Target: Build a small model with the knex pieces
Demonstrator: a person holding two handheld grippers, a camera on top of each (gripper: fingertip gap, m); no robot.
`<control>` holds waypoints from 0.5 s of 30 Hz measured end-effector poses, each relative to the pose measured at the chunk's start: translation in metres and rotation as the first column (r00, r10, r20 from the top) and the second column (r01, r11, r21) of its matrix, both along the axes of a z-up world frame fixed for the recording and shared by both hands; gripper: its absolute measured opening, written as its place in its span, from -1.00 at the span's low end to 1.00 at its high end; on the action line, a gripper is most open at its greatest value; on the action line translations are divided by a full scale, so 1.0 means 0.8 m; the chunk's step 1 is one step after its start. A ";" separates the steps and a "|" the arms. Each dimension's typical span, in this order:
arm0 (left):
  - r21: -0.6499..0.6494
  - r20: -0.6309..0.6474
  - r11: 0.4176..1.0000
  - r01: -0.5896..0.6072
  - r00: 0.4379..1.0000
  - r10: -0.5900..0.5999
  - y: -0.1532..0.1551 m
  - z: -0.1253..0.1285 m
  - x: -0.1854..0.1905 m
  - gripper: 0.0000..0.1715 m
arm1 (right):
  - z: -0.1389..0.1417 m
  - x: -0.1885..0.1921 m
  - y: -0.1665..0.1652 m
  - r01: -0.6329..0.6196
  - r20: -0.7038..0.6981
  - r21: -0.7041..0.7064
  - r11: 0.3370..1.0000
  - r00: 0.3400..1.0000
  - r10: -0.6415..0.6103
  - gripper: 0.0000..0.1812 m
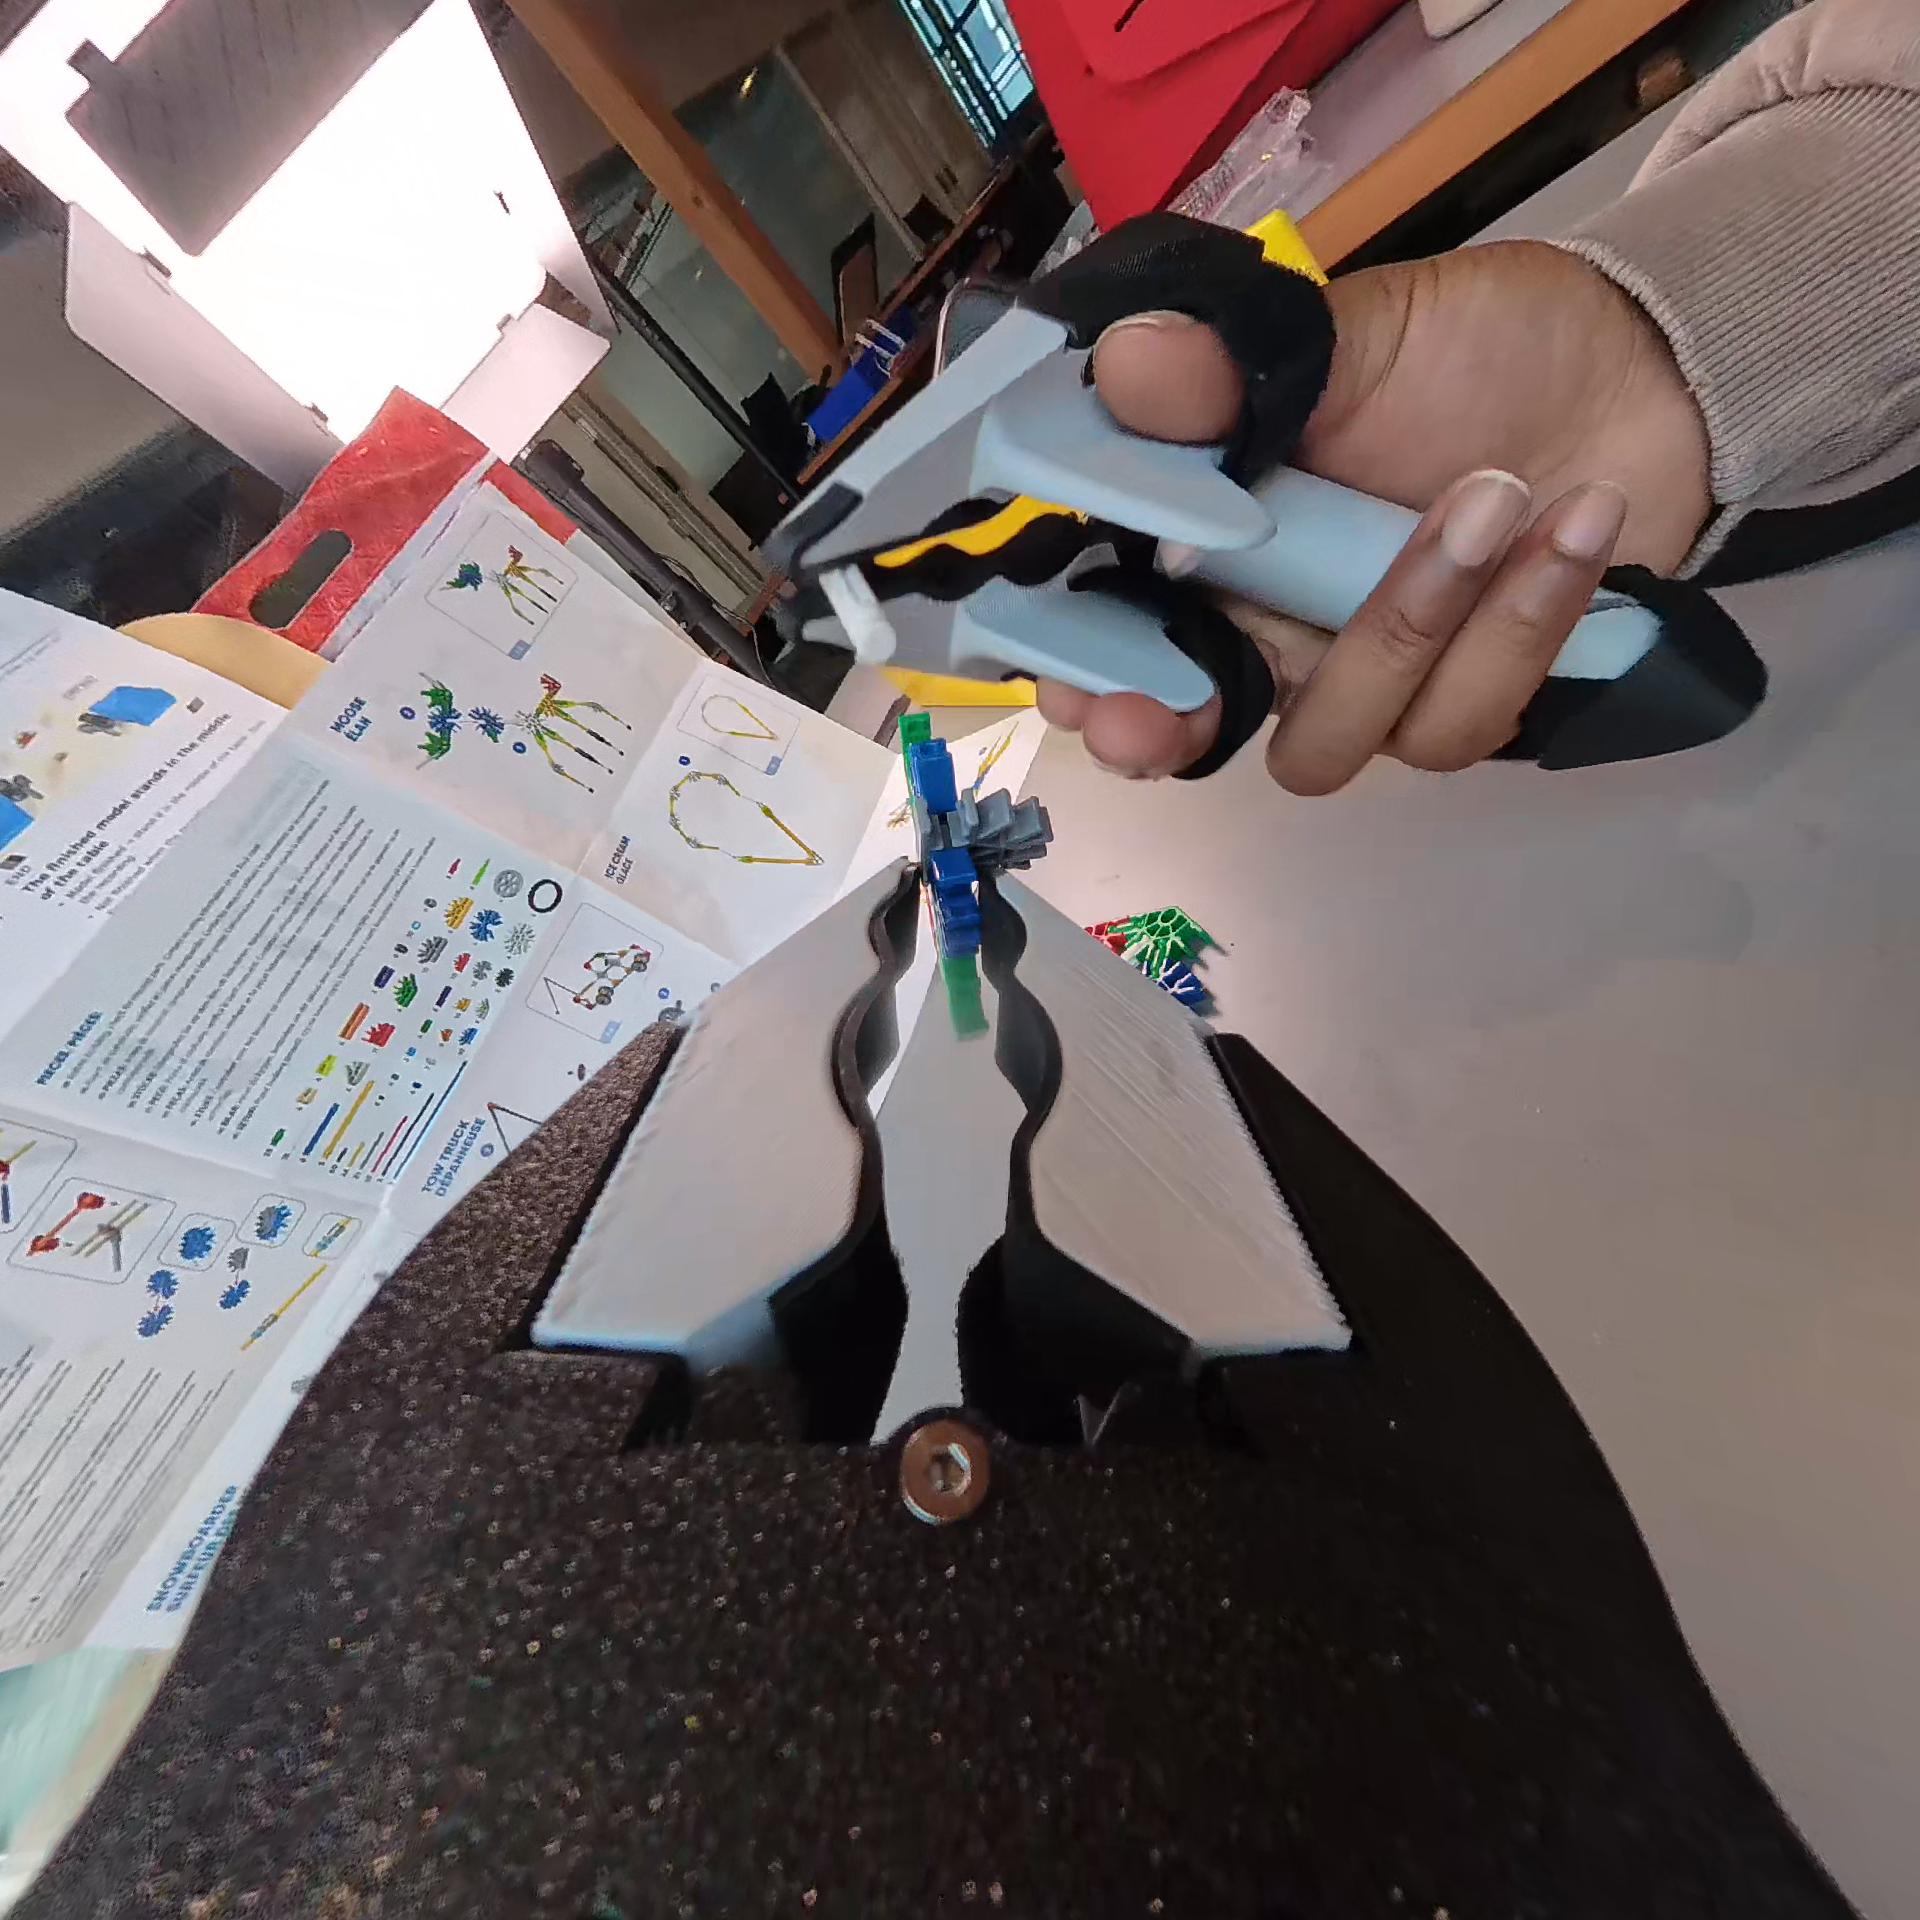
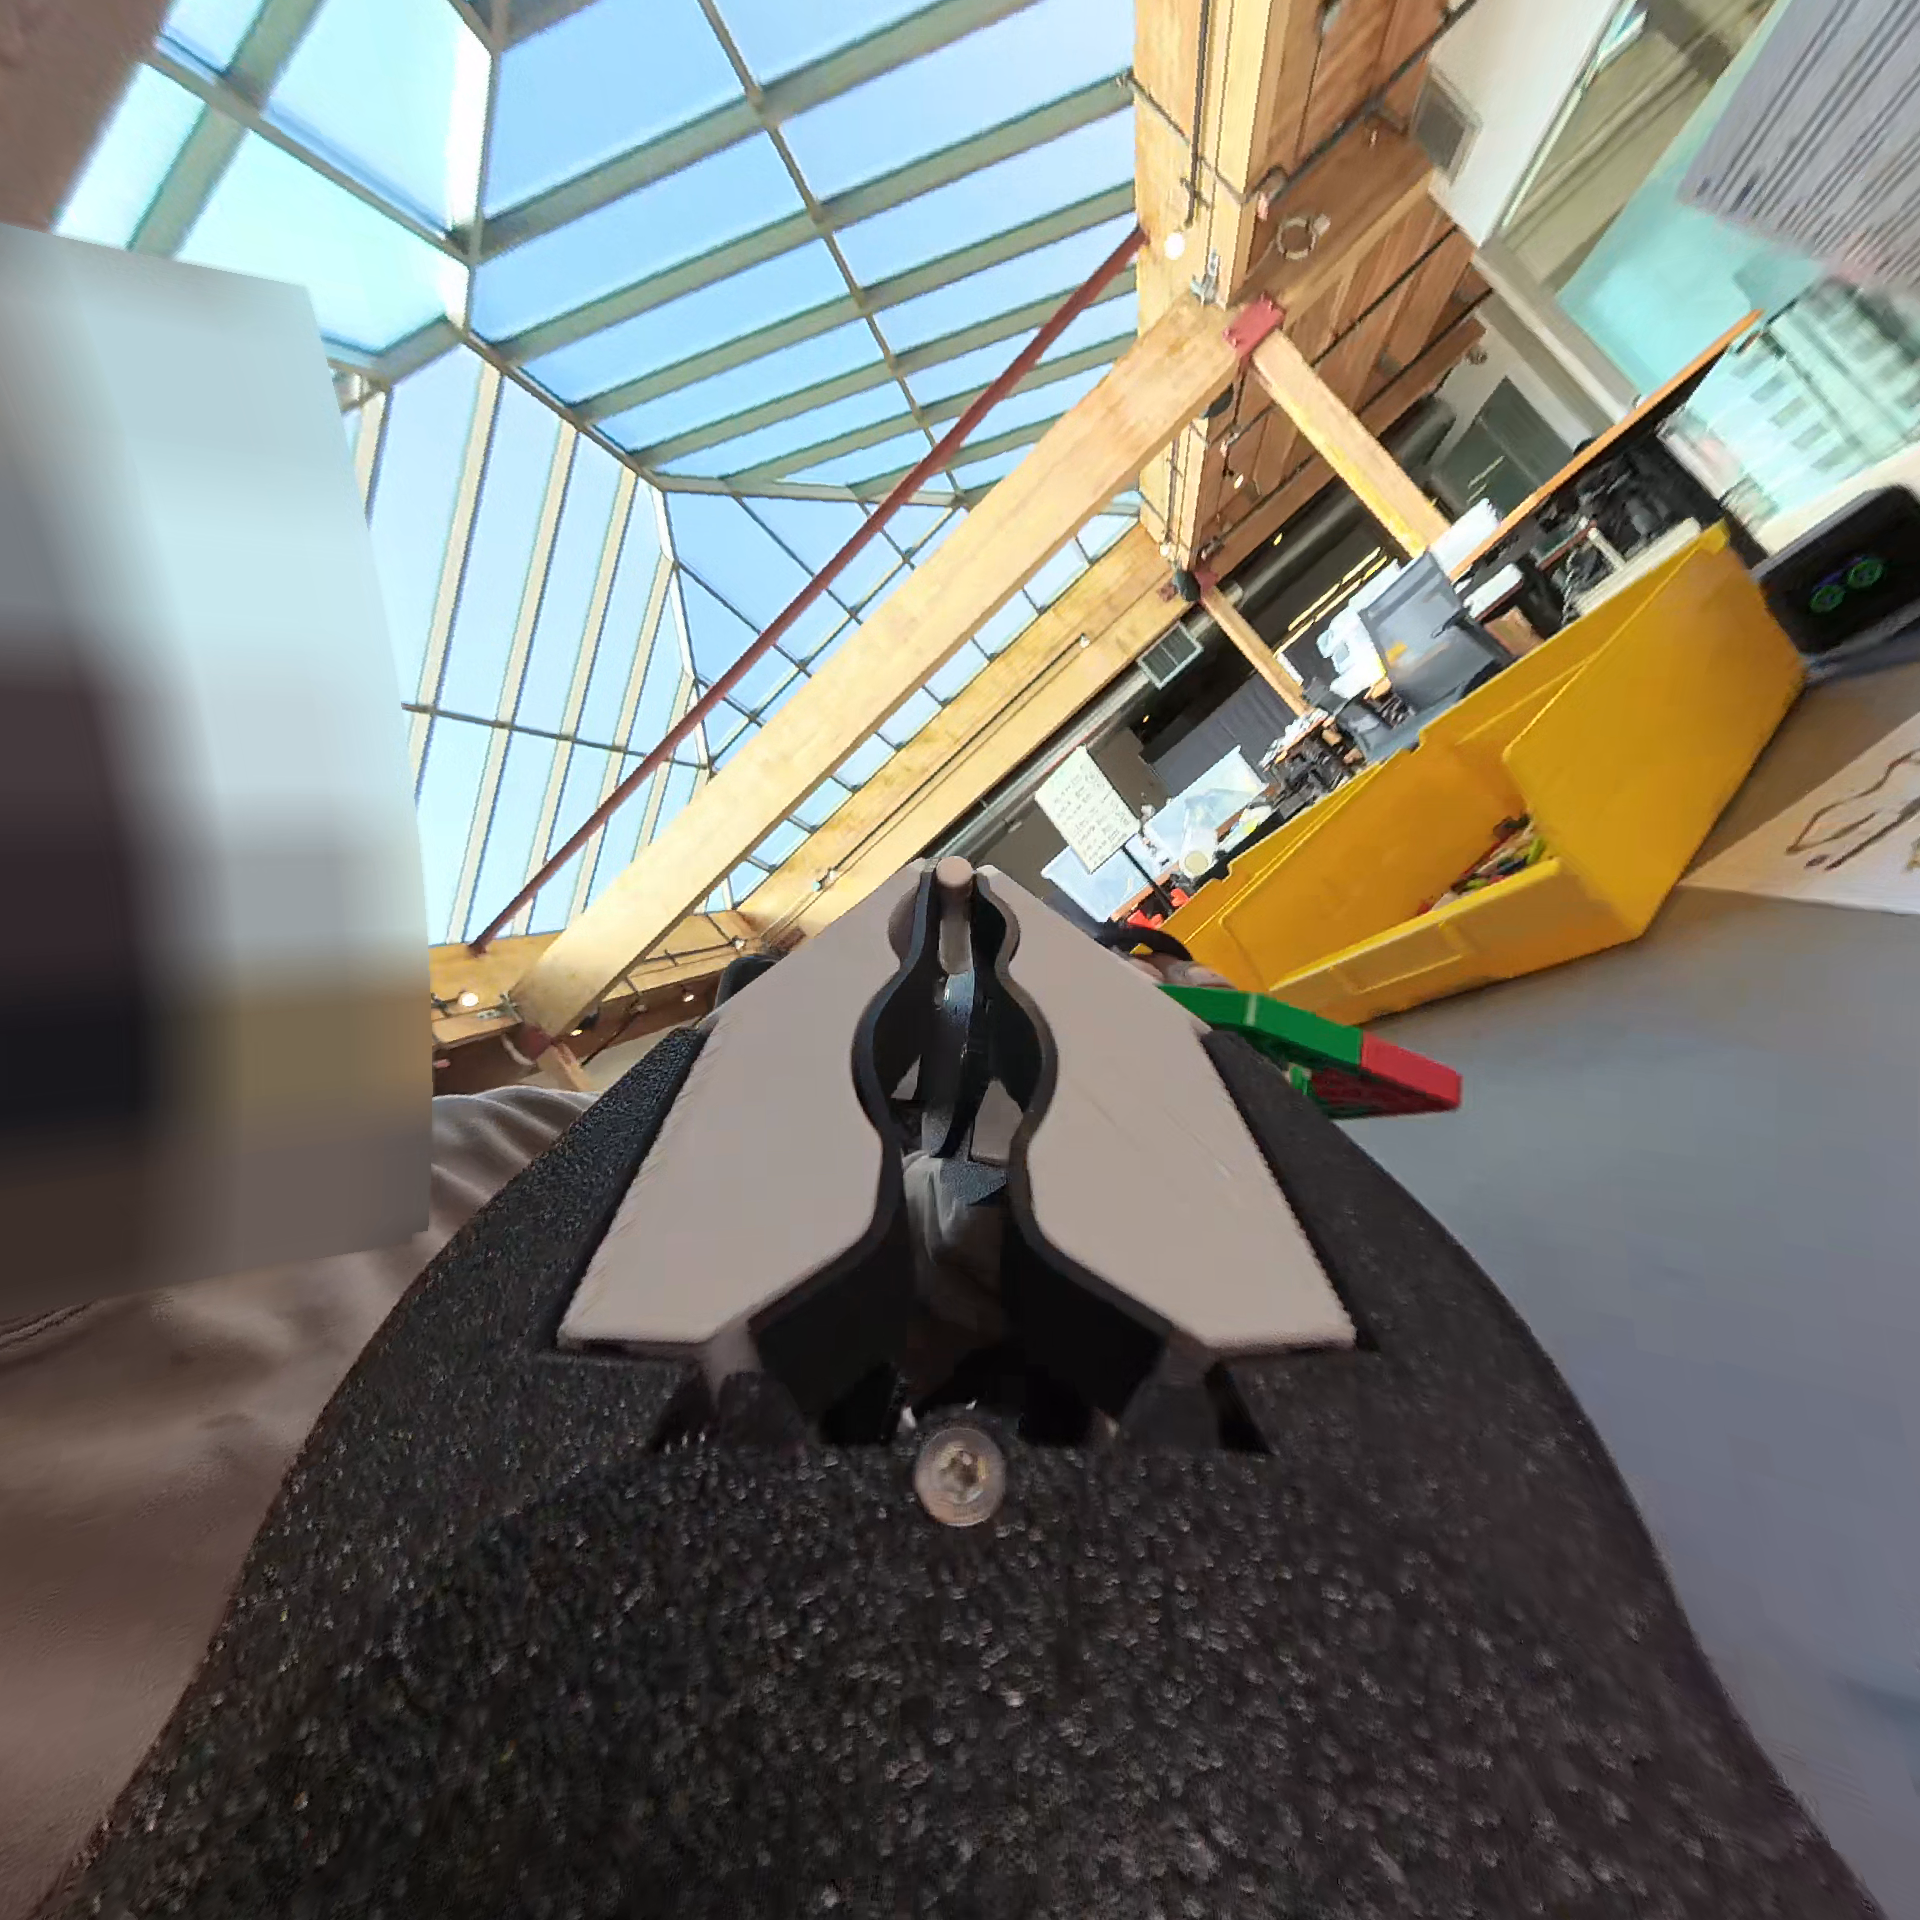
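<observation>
My left gripper [image 1: 951, 883] is shut on a small toy assembly [image 1: 951, 831]: a green rod with blue connectors and a grey toothed connector, held upright above the grey table. My right gripper [image 1: 847, 613], held in a person's hand [image 1: 1455, 499], hovers just above that assembly and is shut on a short white rod [image 1: 864, 619]. In the right wrist view the right gripper [image 2: 954, 883] points up toward a glass roof, with the white rod [image 2: 953, 914] pinched at its tips.
A folded-out instruction sheet [image 1: 312, 935] lies left on the table [image 1: 1455, 1039]. A small pile of green, red and blue pieces [image 1: 1158, 940] lies right of my left fingers. A yellow bin [image 2: 1507, 810] with parts and a green-and-red box [image 2: 1340, 1060] stand on the table. Some 6 cm of space lies between my two pairs of fingers.
</observation>
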State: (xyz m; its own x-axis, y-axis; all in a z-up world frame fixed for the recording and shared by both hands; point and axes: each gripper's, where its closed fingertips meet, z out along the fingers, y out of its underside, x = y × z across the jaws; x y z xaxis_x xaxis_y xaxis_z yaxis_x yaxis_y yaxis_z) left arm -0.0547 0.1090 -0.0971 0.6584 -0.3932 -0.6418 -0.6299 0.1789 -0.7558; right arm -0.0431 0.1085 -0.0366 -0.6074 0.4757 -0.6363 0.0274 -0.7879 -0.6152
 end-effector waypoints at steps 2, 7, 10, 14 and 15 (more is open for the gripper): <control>-0.064 0.045 0.998 -0.005 0.999 0.008 0.003 -0.009 -0.010 -0.89 | 0.006 0.007 0.027 0.103 -0.023 0.040 0.994 0.994 -0.102 -0.97; -0.571 0.431 0.782 0.249 0.902 0.028 -0.006 -0.068 -0.011 -0.88 | -0.013 0.006 0.078 0.361 0.045 0.306 0.881 0.919 -0.392 -0.96; -0.716 0.607 0.517 0.469 0.784 0.130 -0.029 -0.096 -0.002 -0.88 | -0.035 -0.002 0.086 0.378 0.097 0.441 0.814 0.882 -0.462 -0.96; -0.774 0.572 0.454 0.442 0.794 0.204 -0.028 -0.123 -0.013 -0.80 | -0.050 -0.012 0.071 0.323 0.137 0.465 0.824 0.894 -0.427 -0.96; -0.774 0.567 0.471 0.424 0.796 0.214 -0.024 -0.122 -0.016 -0.72 | -0.053 -0.013 0.068 0.311 0.142 0.474 0.823 0.896 -0.421 -0.96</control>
State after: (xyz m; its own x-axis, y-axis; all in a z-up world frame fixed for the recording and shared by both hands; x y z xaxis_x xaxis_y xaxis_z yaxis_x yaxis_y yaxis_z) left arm -0.0678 0.0898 -0.1950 0.6345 -0.5934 0.4953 -0.0985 -0.6977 -0.7096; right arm -0.0538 0.1627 -0.0789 -0.1945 0.8895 -0.4135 -0.0257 -0.4261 -0.9043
